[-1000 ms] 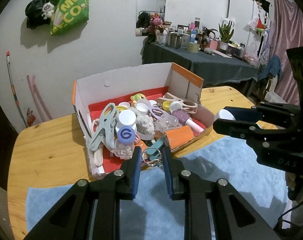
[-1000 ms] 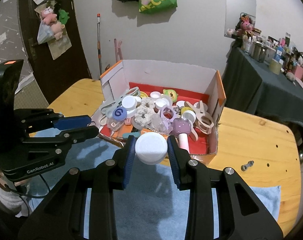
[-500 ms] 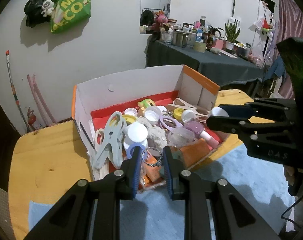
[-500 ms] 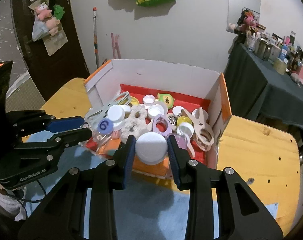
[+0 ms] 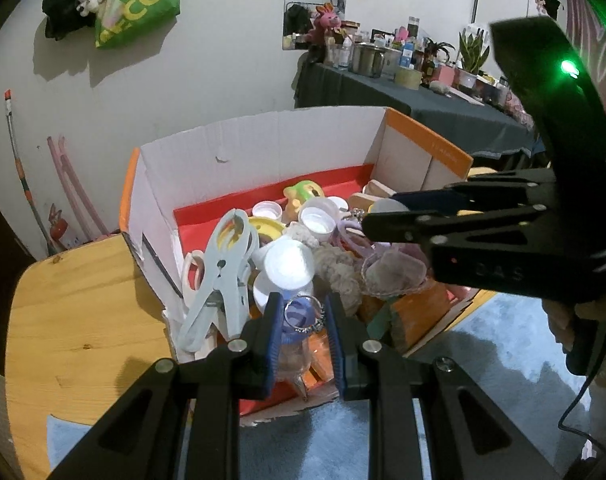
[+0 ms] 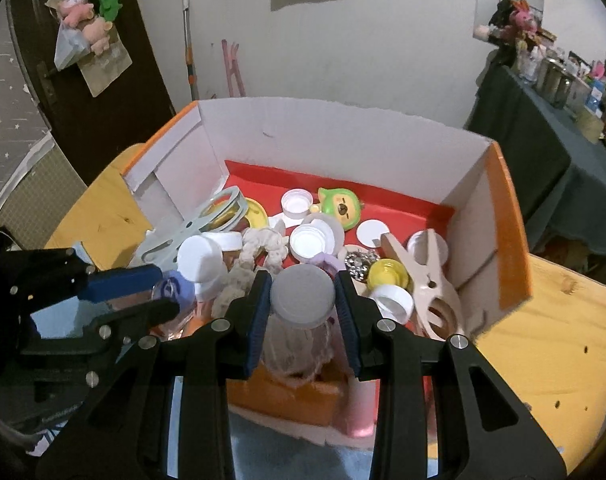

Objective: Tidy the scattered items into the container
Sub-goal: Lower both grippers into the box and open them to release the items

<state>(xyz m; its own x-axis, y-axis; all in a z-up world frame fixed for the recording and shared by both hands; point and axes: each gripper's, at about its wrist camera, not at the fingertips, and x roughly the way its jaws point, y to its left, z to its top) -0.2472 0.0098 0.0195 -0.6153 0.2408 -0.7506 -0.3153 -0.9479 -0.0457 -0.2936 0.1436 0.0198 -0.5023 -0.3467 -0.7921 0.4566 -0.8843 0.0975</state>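
An open cardboard box (image 5: 263, 148) with orange edges and a red floor holds several caps, big clothes pegs and a green toy. My left gripper (image 5: 303, 322) hangs over the box's near left corner, shut on a metal key ring (image 5: 303, 316). My right gripper (image 6: 302, 300) is shut on a white round cap (image 6: 302, 295) and hovers above the box (image 6: 343, 132), near its front middle. The left wrist view shows the right gripper (image 5: 377, 216) reaching in from the right over the contents. In the right wrist view the left gripper (image 6: 165, 290) comes in from the left.
The box sits on a wooden table (image 5: 71, 304) with a blue cloth (image 5: 483, 360) under its near side. A pale wooden peg (image 6: 427, 276) lies by the box's right wall. A dark-clothed side table (image 5: 423, 104) with clutter stands behind. A hand (image 5: 583, 316) grips the right tool.
Both grippers have moved forward and slightly down, from over the blue cloth to above the box's contents. Each still grips its item.
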